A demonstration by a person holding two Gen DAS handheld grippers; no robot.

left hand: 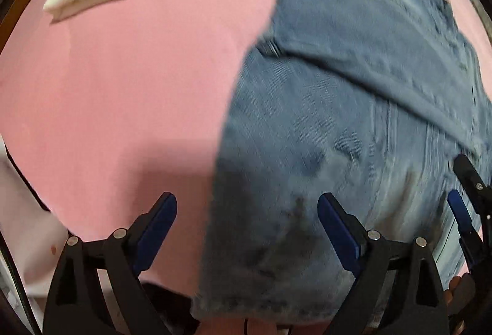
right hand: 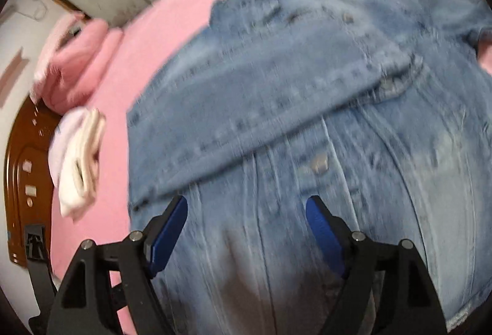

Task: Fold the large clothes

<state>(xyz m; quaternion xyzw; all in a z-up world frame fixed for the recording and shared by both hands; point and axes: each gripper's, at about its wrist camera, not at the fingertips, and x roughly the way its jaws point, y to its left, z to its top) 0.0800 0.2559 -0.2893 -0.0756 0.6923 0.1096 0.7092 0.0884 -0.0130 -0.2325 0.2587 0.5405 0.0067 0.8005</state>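
Both claws, left claw (left hand: 247, 212) and right claw (right hand: 246, 213), hang spread over denim jacket (right hand: 307, 120) on pink sheet (left hand: 123, 73).

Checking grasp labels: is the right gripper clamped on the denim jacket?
No, the right gripper is open above the denim jacket, nothing between its fingers.

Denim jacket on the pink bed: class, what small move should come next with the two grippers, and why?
Probably lower both grippers to the near hem and close on it. The denim jacket lies on the pink sheet with one sleeve already folded across its front. The left gripper and right gripper both hang over it with jaws open, gripping nothing.
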